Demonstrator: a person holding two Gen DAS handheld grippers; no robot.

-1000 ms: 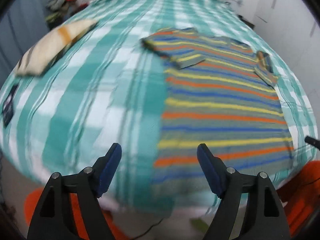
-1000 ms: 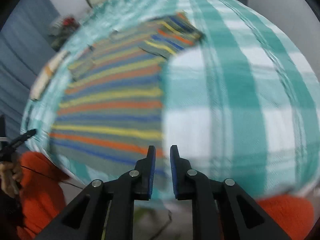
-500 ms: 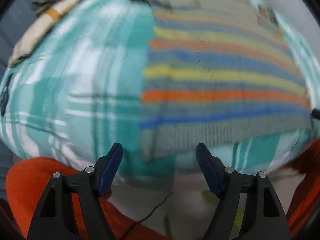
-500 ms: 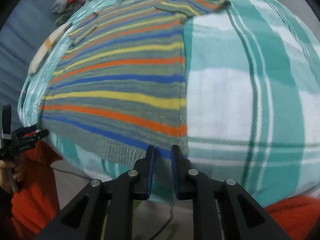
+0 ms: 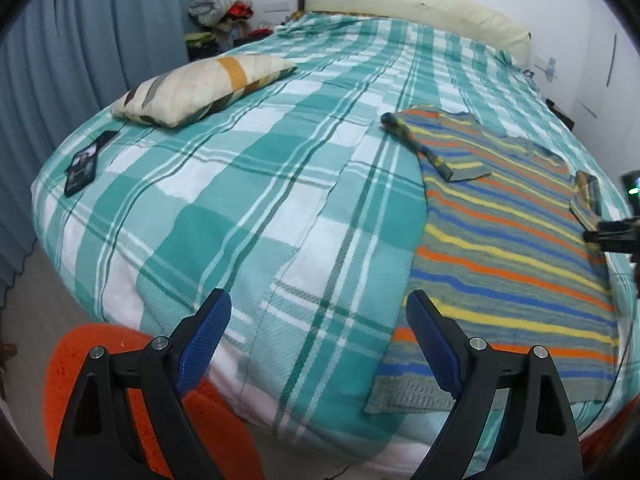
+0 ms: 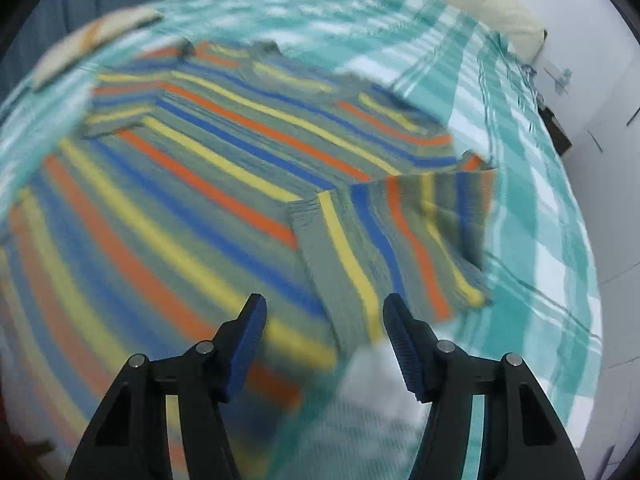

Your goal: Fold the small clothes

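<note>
A small striped shirt [image 5: 512, 248], grey with orange, yellow and blue bands, lies flat on the bed, both short sleeves folded in over the body. My left gripper [image 5: 318, 344] is open and empty, held off the bed's near edge, to the left of the shirt's hem. My right gripper [image 6: 324, 336] is open and empty, just above the folded right sleeve [image 6: 404, 236] of the shirt [image 6: 192, 184]. The right gripper's tip also shows at the right edge of the left wrist view [image 5: 612, 236].
The bed has a teal and white plaid cover [image 5: 248, 208]. A striped pillow [image 5: 200, 88] and a dark phone [image 5: 82, 168] lie on its left side. An orange rug [image 5: 120, 392] is on the floor below. A cream headboard [image 5: 416, 8] stands against the far wall.
My right gripper has opened and moved up from the shirt's hem to over the right sleeve. My left gripper has pulled back and to the left, staying open.
</note>
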